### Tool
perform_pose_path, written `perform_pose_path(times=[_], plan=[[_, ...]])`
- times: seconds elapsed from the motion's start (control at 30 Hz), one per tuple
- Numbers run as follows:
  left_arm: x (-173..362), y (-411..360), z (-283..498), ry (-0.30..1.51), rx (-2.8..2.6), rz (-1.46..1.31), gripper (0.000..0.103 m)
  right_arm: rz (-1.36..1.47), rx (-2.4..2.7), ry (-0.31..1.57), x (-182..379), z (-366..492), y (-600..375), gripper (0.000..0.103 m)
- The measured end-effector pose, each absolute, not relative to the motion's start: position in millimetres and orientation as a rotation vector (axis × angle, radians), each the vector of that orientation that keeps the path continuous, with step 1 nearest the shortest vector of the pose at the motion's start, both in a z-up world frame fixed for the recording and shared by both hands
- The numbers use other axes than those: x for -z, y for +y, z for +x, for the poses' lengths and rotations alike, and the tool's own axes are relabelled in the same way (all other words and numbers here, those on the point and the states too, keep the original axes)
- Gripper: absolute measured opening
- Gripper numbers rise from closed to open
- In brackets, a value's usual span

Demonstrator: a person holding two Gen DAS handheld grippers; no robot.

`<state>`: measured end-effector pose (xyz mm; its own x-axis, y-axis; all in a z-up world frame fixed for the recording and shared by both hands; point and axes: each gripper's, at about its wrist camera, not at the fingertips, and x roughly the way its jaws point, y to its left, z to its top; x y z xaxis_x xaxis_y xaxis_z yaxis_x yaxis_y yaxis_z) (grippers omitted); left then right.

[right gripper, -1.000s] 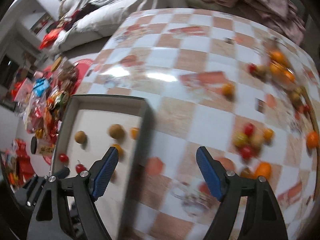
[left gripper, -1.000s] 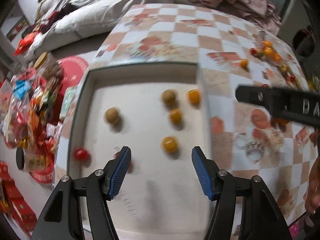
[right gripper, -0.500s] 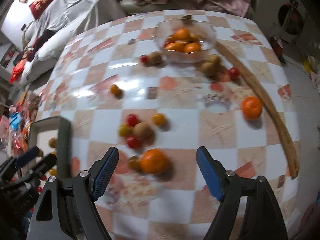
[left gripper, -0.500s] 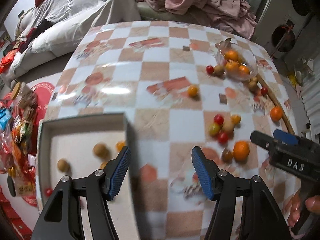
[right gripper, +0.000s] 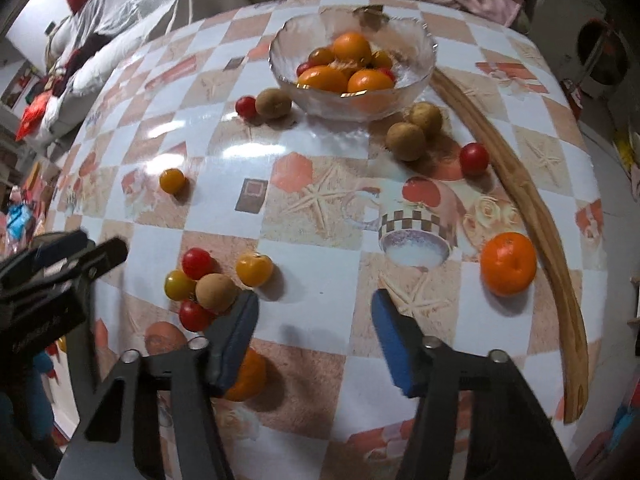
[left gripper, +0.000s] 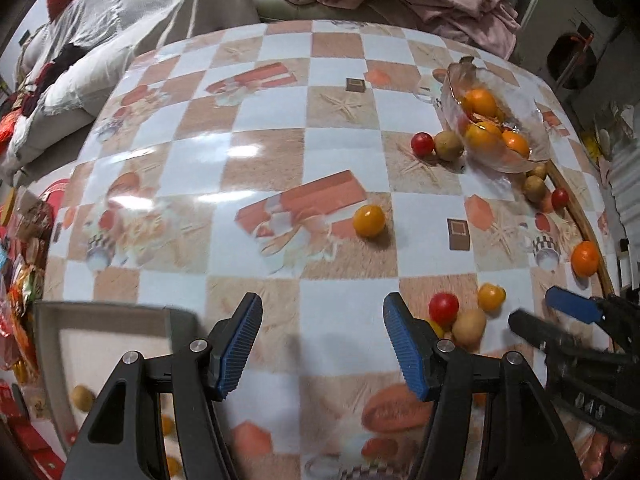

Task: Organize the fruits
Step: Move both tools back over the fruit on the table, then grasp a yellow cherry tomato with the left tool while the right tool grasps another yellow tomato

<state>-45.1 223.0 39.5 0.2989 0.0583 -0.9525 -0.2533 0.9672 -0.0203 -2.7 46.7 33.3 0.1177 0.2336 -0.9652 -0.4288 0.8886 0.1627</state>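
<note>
Loose fruit lies on the checked tablecloth. My left gripper (left gripper: 322,340) hangs open over bare cloth, nothing between its fingers. Right of it sits a cluster: a red tomato (left gripper: 444,307), a yellow tomato (left gripper: 491,297) and a brown fruit (left gripper: 469,325). My right gripper (right gripper: 314,320) is closing, with only bare cloth between its pads. An orange (right gripper: 250,376) lies partly hidden under its left finger, and the same cluster (right gripper: 216,292) sits just left of it. A glass bowl (right gripper: 420,76) at the far side holds oranges and tomatoes. The grey tray (left gripper: 48,320) with several fruits is at lower left.
A lone yellow tomato (left gripper: 369,221) sits mid-table and another orange (right gripper: 508,263) lies at the right. A long wooden stick (right gripper: 532,216) runs along the table's right edge. More brown fruits (right gripper: 405,141) and red tomatoes (right gripper: 474,159) lie near the bowl. Bedding and clothes lie beyond the table.
Both grippers have swung from above the tray rightward to the loose fruit on the table. The right gripper's jaws stand narrower than before.
</note>
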Motion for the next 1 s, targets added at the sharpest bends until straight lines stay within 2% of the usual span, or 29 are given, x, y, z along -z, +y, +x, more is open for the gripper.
perform_pose_path(times=[0.47,0.53,0.67,0.7,0.77,0.83,0.87,1.0], plan=[[-12,216,4,1.252,-0.176,-0.136,0.064,-0.262,-0.629,1.319,-24,-3,73,0.057],[-12,215,8,1.244,-0.169,-0.129,0.064,-0.272,-0.633,1.305,-24,-2,77,0.054],[-12,214,13,1.236,-0.166,-0.114,0.064,-0.261,-0.642,1.303,-24,0,79,0.037],[-12,214,13,1.232,-0.164,-0.113,0.062,-0.253,-0.648,1.307,-24,0,79,0.033],[-13,212,13,1.222,-0.154,-0.112,0.050,-0.244,-0.663,1.313,-23,-1,82,0.024],[-15,209,13,1.216,-0.138,-0.105,0.029,-0.249,-0.655,1.306,-23,-2,84,0.023],[-15,208,14,1.215,-0.131,-0.101,0.023,-0.238,-0.651,1.311,-23,-2,83,0.023],[-17,213,10,1.217,-0.114,-0.158,0.022,-0.172,-0.629,1.333,-23,0,74,0.023]])
